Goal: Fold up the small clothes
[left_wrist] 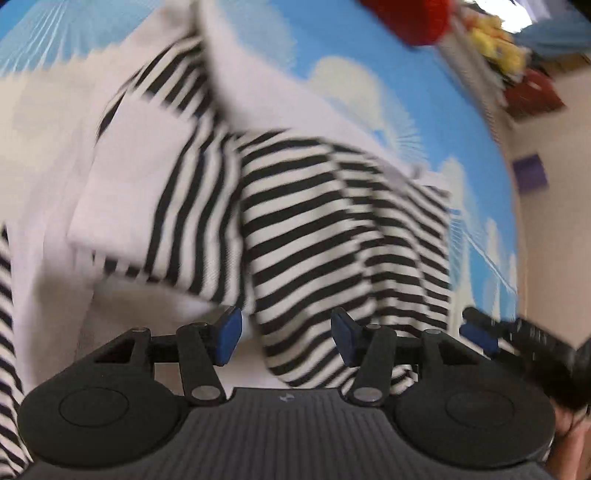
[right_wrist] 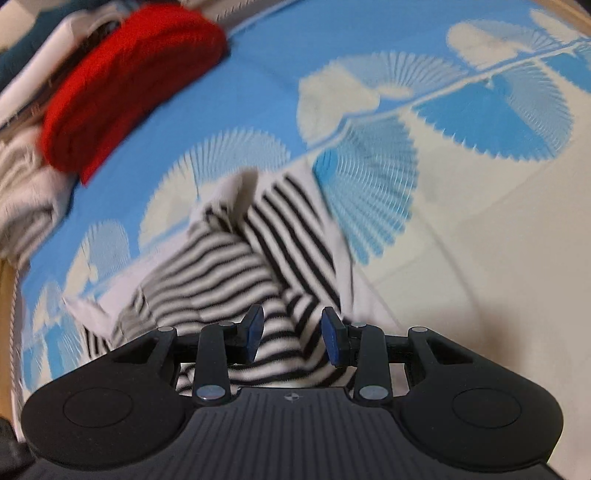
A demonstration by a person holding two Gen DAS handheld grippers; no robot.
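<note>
A black-and-white striped garment (left_wrist: 303, 206) with plain white panels lies crumpled on the blue and white patterned cloth (left_wrist: 332, 40). My left gripper (left_wrist: 284, 336) is open, its blue pads on either side of a striped fold just in front of it. In the right wrist view the same striped garment (right_wrist: 240, 266) is bunched up. My right gripper (right_wrist: 291, 336) is open, with striped cloth between and under its pads. The right gripper's tip (left_wrist: 484, 332) also shows at the lower right of the left wrist view. Both views are blurred by motion.
A folded red garment (right_wrist: 125, 85) lies at the far left of the patterned cloth (right_wrist: 480, 258), beside a grey-white pile (right_wrist: 26, 192). In the left wrist view the red garment (left_wrist: 410, 18) is at the top, with yellow and red items (left_wrist: 506, 51) beyond the edge.
</note>
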